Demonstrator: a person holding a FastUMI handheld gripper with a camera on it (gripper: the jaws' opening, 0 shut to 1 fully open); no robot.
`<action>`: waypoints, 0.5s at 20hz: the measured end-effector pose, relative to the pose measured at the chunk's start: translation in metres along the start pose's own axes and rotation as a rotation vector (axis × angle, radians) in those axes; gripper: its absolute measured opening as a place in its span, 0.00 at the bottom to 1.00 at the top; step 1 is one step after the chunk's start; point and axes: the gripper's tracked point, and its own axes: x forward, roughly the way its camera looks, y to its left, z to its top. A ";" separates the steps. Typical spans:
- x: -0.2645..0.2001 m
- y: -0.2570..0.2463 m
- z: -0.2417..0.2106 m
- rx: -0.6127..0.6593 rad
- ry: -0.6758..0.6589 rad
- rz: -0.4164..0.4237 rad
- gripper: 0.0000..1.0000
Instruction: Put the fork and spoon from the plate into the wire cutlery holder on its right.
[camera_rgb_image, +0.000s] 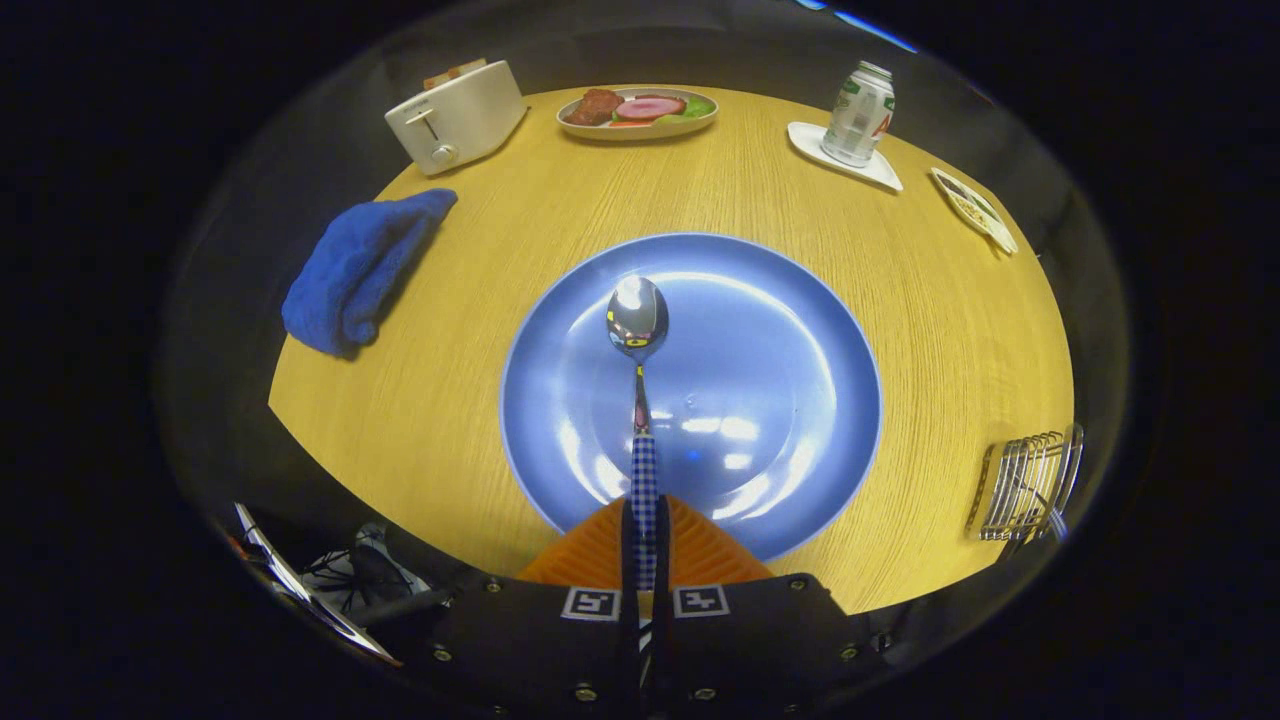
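**Claw holds the spoon**

A blue towel (362, 268) lies by the worktop's (480, 400) left edge. The claw (645, 530) is clamped on the spoon's (638, 345) checked handle, over the blue plate (760, 400) in the middle. The wire cutlery holder (1028, 485) stands near the right edge.

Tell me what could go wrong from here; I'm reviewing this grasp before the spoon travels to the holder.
1. The gripper is shut on the spoon at its checked handle end, so the long bowl end could swing or slip in transit.
2. The wire cutlery holder sits near the table edge; a nudge might tip it off.
3. The spoon could knock the blue plate if swung low.
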 end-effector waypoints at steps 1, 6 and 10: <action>-0.004 -0.002 -0.001 -0.027 0.018 0.000 0.05; -0.040 -0.033 -0.001 -0.174 0.087 -0.029 0.05; -0.082 -0.077 -0.005 -0.253 0.122 -0.079 0.05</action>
